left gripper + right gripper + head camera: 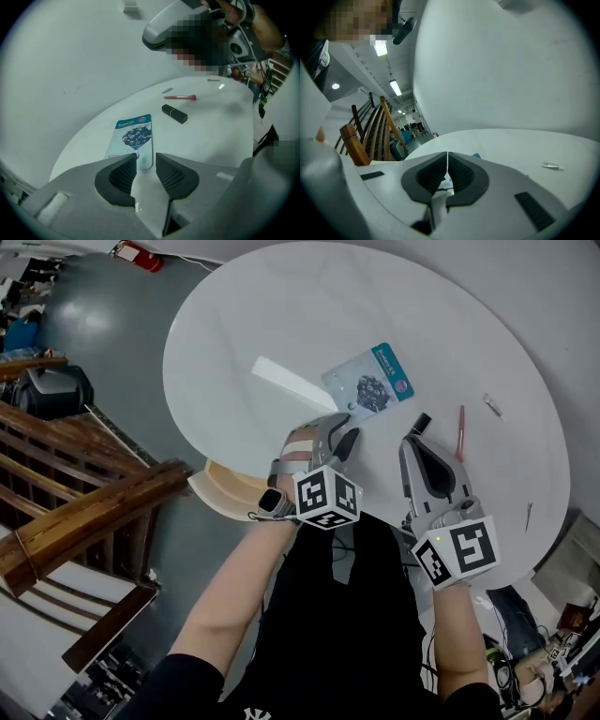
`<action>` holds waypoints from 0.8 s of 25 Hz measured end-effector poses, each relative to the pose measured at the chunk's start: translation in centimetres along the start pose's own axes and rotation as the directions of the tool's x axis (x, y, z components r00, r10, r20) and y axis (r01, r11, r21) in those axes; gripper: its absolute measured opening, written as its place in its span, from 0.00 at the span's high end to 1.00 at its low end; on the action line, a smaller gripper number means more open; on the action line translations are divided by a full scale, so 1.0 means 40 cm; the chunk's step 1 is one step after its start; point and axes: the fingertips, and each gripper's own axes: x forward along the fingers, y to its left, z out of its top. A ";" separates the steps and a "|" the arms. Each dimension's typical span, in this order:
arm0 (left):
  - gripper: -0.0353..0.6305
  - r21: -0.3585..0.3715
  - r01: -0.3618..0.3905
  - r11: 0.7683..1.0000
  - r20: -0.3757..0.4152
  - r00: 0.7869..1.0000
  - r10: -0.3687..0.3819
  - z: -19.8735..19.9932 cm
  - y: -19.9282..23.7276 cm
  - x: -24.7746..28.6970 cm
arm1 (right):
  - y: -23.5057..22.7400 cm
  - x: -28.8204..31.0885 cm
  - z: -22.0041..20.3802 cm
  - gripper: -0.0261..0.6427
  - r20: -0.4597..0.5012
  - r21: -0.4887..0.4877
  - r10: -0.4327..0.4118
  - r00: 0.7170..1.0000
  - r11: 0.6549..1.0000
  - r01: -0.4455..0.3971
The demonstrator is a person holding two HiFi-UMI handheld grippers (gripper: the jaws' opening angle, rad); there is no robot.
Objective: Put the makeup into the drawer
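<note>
Ok, status: left gripper (345, 439) (145, 159) has its jaws apart with nothing between the pads. It points down at the round white table (244, 324). The tips sit just short of the near edge of the flat teal-and-white sachet with a dark berry picture (370, 385) (132, 138); can't tell whether they touch it.

Right gripper (412, 442) (447, 157) has its jaws closed tip to tip and is holding nothing. It hangs over the table at 3 o'clock of the left one.

Makeup is all on the tabletop:
- the sachet lies flat near the table's middle, at 1 o'clock of the left gripper
- short black lipstick tube (421, 423) (174, 114) is at 4 o'clock of the sachet, just off the right gripper's tips at 12 o'clock
- thin pink stick (460, 432) (180, 97) is at 3 o'clock of the tube, close but apart
- small silver piece (492, 406) (167, 90) (551, 165) is at 1 o'clock of the stick, too small to identify

Cream drawer (223, 491) sticks out open under the table rim at 8 o'clock of the table, at 9 o'clock of the left wrist. Its visible part holds nothing. Brown wooden railing (84, 521) is further out on that side.
</note>
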 end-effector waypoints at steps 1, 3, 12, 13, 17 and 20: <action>0.77 0.013 -0.002 1.000 -0.005 1.000 0.002 -0.001 0.000 0.001 | 0.000 0.000 -0.001 0.94 0.001 0.003 -0.001 1.000 1.000 0.001; 0.77 0.031 -0.003 1.000 -0.016 1.000 0.004 -0.002 0.003 0.002 | -0.001 -0.001 0.001 0.94 0.003 0.009 -0.003 1.000 1.000 0.003; 0.77 0.080 0.015 0.997 -0.077 0.997 -0.009 -0.006 0.005 0.028 | -0.017 -0.002 -0.002 0.94 0.012 0.032 -0.010 1.000 0.999 0.010; 0.77 0.080 0.015 0.997 -0.080 0.997 -0.008 -0.005 0.006 0.028 | -0.017 -0.004 0.001 0.94 0.013 0.034 -0.011 1.000 0.999 0.011; 0.78 0.050 0.019 0.999 -0.087 0.996 -0.015 0.000 0.007 0.029 | -0.018 -0.012 0.010 0.94 0.016 0.040 -0.012 1.000 0.999 0.011; 0.82 0.020 0.031 0.999 -0.082 0.996 -0.029 -0.002 0.001 0.029 | -0.020 -0.017 0.010 0.94 0.017 0.046 -0.011 1.000 0.999 0.010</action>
